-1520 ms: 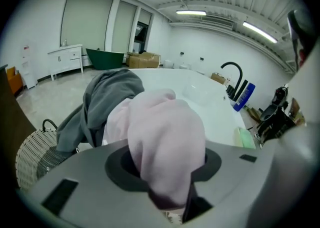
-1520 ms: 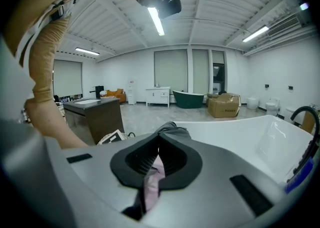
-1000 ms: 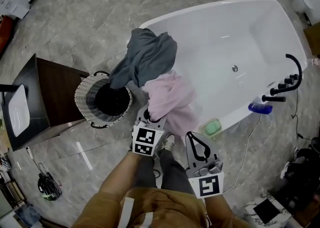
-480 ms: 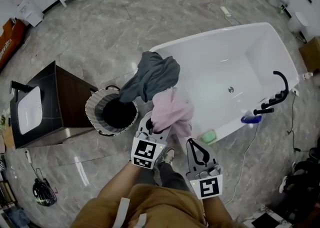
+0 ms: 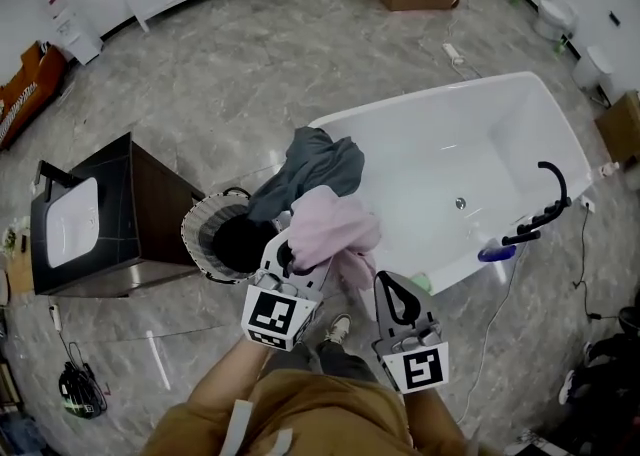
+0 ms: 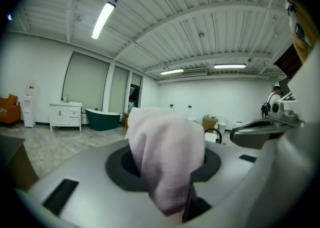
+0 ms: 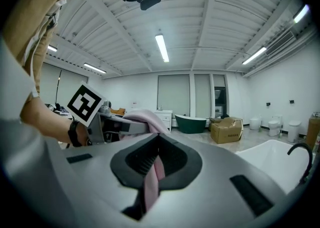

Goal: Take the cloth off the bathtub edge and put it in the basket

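Pink cloth is off the bathtub edge, held by both tools just right of the basket.
Your left tool is clamped part-closed on a thick bunch, and your right tool is pinched nearly flat on a thin strip. Carry both left until the cloth hangs over the basket mouth. Keep the loose tail off the grey cloth draped beside the basket, then release both together. Only the head view shows the basket and the tail. Only the gripper views show the bite: a fat fold in the left, a narrow strip in the right.
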The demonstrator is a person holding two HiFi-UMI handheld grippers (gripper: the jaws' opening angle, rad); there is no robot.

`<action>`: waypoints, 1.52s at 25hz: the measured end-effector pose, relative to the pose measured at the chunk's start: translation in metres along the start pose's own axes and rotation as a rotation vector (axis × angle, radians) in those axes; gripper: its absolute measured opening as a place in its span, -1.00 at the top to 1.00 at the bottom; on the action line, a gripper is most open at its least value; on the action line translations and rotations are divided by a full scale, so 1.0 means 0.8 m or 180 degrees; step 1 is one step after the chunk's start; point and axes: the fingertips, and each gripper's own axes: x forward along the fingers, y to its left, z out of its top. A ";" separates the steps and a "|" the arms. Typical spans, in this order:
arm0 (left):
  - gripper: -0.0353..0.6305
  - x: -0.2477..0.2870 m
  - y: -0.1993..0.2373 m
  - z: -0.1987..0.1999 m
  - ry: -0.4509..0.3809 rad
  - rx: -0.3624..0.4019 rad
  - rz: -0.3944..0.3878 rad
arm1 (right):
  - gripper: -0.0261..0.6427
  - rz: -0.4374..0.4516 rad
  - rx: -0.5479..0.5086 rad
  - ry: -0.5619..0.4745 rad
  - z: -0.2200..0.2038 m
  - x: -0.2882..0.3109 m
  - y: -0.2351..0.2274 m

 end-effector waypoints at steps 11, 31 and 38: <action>0.40 -0.071 0.027 0.082 -0.0309 0.0141 0.0207 | 0.90 0.0107 -0.0034 -0.0059 0.036 0.007 0.025; 0.40 -0.244 0.155 0.155 -0.0688 0.0182 0.1194 | 0.90 0.0950 -0.0274 -0.0205 0.103 0.104 0.157; 0.40 -0.301 0.202 0.158 -0.0745 0.0199 0.1401 | 0.90 0.1095 -0.0331 -0.0262 0.117 0.135 0.210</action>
